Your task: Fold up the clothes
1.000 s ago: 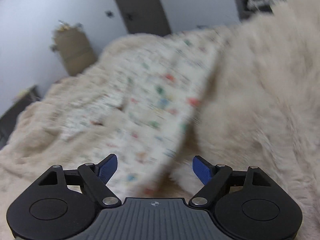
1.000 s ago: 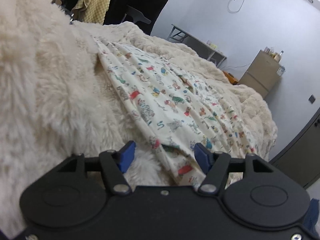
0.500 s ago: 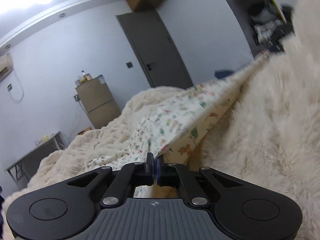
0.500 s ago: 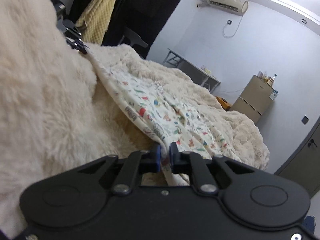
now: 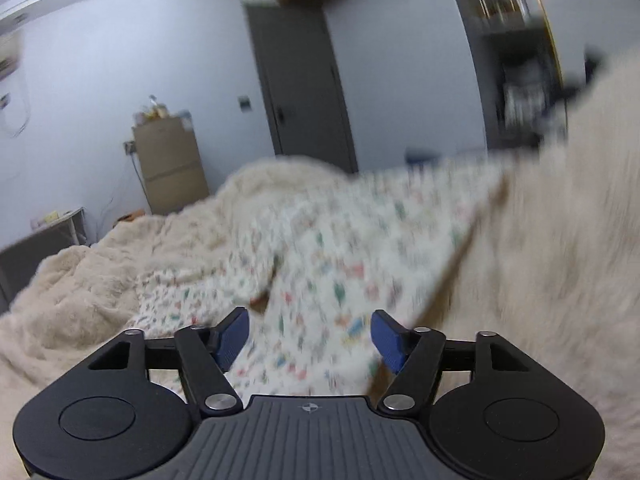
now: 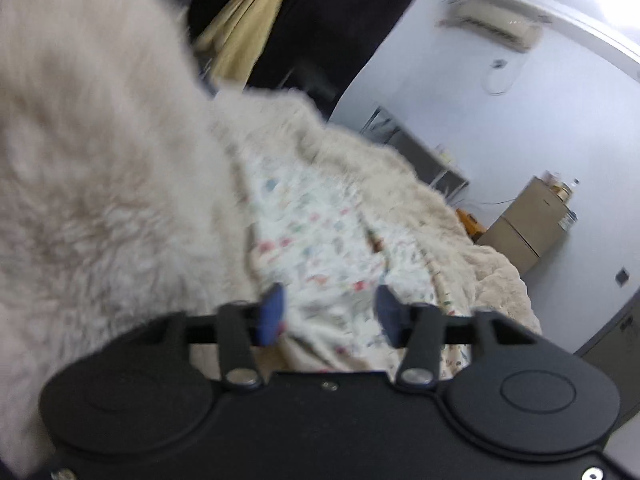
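The blue fingers (image 5: pixel 230 338) of the left gripper (image 5: pixel 310 336) are seen spread wide apart at the lower middle of the left wrist frame, with nothing clamped between them; printed cloth shows in the gap beyond. The blue fingers (image 6: pixel 272 314) of the right gripper (image 6: pixel 328 312) are likewise held apart in the lower middle of the right wrist frame, and nothing is gripped there either.

The printed garment (image 5: pixel 340 248), pale with small coloured figures, is spread across the middle of both frames on a cream fluffy blanket (image 5: pixel 92 280). In the left wrist frame one edge is seen raised along the right of centre, with a brownish shadow under it; a flap or sleeve appears to lie over the cloth left of centre. Both frames are blurred, so the exact layering cannot be told.

The scene is judged to fit either a grasp about to be taken on the near edge or a fold just laid and let go; which of the two cannot be settled. For any further fold, an edge or corner would have to be pinched cleanly, without the blanket's pile being caught, and both sides carried evenly so the layers stay aligned.
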Available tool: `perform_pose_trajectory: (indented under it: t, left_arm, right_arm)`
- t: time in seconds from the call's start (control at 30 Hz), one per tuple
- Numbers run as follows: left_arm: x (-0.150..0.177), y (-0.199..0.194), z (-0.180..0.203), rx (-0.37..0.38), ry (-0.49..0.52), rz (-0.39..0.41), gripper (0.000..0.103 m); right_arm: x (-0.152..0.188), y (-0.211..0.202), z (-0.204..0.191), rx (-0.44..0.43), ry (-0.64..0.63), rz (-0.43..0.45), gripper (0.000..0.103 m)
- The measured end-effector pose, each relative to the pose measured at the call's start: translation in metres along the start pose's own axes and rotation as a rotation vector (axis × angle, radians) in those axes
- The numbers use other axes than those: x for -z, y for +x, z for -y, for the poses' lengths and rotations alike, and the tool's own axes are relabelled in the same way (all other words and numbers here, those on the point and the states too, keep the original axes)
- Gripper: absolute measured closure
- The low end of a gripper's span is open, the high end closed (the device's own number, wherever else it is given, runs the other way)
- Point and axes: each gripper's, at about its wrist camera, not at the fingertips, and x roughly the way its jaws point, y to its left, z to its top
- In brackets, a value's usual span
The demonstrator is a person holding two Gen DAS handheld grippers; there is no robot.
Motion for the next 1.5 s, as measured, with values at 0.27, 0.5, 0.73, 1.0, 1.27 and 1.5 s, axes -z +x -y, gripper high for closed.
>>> perform_pose_trajectory:
  t: [0.27,0.5,0.73,1.0,1.27,1.5]
  left_arm:
    - [-0.010,0.006,-0.005,-0.184,0.013,-0.056,0.014]
    - [0.024,0.039,-0.019,-0.421,0.170,-0.460,0.013]
    - [0.066,0.039,-0.036,-0.526,0.236,-0.647,0.013]
    - [0.094,0.049,-0.035,-0.433,0.254,-0.719,0.013]
    - [0.110,0.058,-0.028,-0.396,0.370,-0.702,0.052]
    - [0.119,0.066,-0.032,-0.457,0.459,-0.728,0.082]
  right_arm:
    - [0.064,0.018,0.089,0.053,0.551,-0.084,0.030]
    - [0.067,0.025,0.008,-0.003,0.030,-0.273,0.029]
    - [0.071,0.067,-0.027,0.037,-0.156,-0.301,0.052]
    - [0.071,0.064,-0.026,0.040,-0.168,-0.366,0.099]
    - [0.071,0.060,-0.023,0.042,-0.181,-0.408,0.086]
    - [0.059,0.034,-0.008,0.042,-0.084,-0.308,0.066]
